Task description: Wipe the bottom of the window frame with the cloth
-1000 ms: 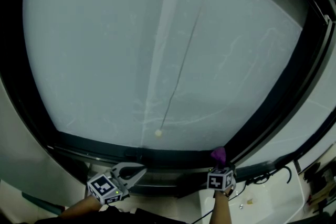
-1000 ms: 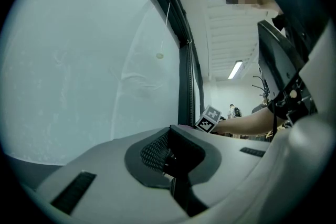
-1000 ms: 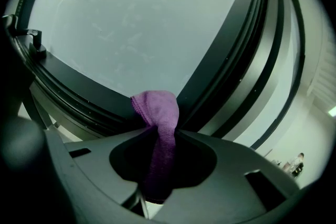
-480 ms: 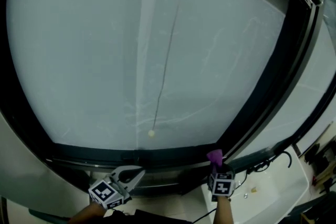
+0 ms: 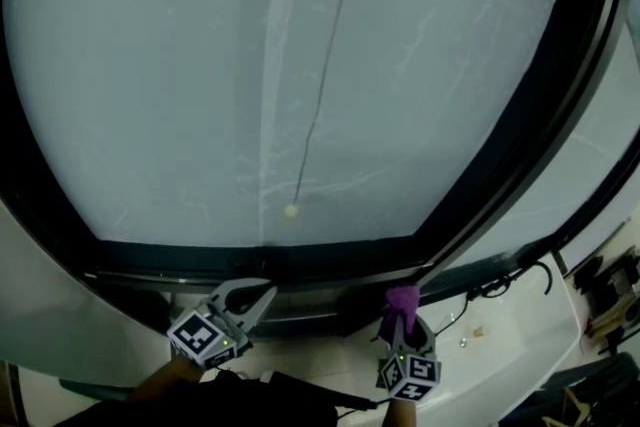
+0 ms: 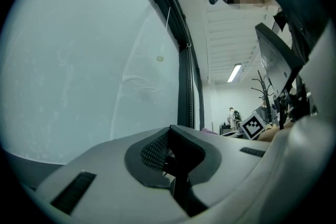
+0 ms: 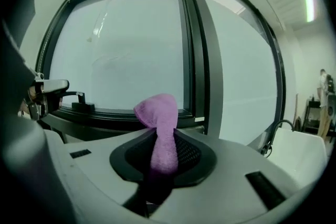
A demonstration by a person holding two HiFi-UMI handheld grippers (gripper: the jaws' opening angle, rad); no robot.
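Purple cloth [image 7: 159, 128] stands clamped between the jaws of my right gripper [image 7: 160, 152]. Its long axis runs along the jaws, and the rounded free end pokes out past their tips towards the window frame [image 7: 131, 117]. In the head view that end sits just below the bottom rail [image 5: 300, 260], near the corner with the upright bar [image 5: 500, 175]; whether it touches I cannot tell. My left gripper [image 6: 170, 152] hangs further left under the same rail, jaws pressed together on nothing.
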